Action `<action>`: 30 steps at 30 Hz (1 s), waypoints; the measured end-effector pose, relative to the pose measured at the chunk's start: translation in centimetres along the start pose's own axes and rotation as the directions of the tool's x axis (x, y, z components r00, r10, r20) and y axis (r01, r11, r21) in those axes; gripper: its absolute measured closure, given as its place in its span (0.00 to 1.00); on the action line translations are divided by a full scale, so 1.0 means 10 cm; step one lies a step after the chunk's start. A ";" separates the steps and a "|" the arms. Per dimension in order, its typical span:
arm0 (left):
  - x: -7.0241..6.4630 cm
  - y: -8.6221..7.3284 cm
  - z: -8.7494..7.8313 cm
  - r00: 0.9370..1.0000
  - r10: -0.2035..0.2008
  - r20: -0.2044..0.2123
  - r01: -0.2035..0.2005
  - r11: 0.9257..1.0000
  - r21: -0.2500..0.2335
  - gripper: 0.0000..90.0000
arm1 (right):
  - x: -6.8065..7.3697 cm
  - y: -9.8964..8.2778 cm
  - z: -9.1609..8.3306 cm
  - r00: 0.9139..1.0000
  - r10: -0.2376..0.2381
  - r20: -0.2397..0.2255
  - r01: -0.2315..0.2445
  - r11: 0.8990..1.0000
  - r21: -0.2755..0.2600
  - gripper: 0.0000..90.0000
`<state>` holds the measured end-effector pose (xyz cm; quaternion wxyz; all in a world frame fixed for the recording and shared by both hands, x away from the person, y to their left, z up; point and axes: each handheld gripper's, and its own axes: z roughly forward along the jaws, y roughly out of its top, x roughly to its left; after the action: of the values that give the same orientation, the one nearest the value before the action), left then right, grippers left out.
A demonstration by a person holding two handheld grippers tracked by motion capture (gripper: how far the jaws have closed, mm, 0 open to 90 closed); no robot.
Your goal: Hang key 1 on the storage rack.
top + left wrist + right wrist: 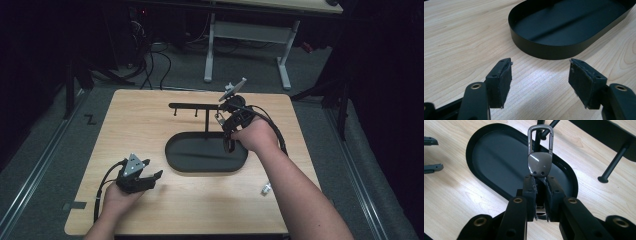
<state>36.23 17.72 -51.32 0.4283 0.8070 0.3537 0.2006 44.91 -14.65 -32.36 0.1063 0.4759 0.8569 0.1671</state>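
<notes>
Right gripper view: right tool [540, 195] pinches a metal carabiner keychain [540, 157] by its lower tab, clip loop up, next to a peg of the black hanger stand [200, 106]. Likely step: hanging the clip on a peg; next move calls for lining the loop's gate up with the peg tip and pushing on. Keychain is glossy grey metal with a rounded shield body. Oval tray [544, 50] is matte black and thin-walled. Desk [150, 120] is pale woodgrain. Left tool [540, 82] is wide, holding nothing, at 7 o'clock. Small silvery item [265, 189] at 5 o'clock.
</notes>
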 end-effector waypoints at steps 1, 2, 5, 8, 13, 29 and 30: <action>0.00 0.00 0.00 1.000 -0.001 0.000 0.001 1.000 0.000 0.40 | -0.01 0.01 0.01 1.000 -0.010 0.002 0.010 1.000 0.000 0.89; 0.00 0.00 0.00 1.000 -0.001 0.000 0.001 1.000 0.000 0.40 | 0.00 0.02 0.01 1.000 -0.003 0.003 0.003 1.000 0.007 0.89; 0.00 0.00 0.00 1.000 0.000 0.002 0.000 1.000 0.001 0.39 | 0.00 0.04 0.04 1.000 -0.008 0.003 0.008 1.000 0.000 0.89; -0.01 0.00 0.00 1.000 0.002 0.003 -0.002 1.000 0.001 0.40 | 0.00 0.06 0.07 1.000 -0.007 0.012 0.007 1.000 0.005 0.89; 0.00 0.00 0.00 1.000 -0.001 0.003 0.001 1.000 -0.001 0.39 | 0.01 0.08 0.12 1.000 -0.001 0.017 0.001 1.000 0.010 0.89; -0.01 -0.01 0.02 1.000 0.003 0.012 -0.003 1.000 0.011 0.39 | -0.02 0.11 0.24 0.999 0.016 0.044 -0.015 1.000 -0.005 0.89; -0.01 -0.01 0.02 1.000 0.003 0.011 -0.003 1.000 0.011 0.39 | -0.02 0.11 0.25 0.999 0.023 0.048 -0.023 1.000 -0.001 0.89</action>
<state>36.26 17.57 -51.49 0.4256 0.8109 0.3512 0.1949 46.74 -13.82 -34.27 0.1249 0.4897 0.8485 0.1571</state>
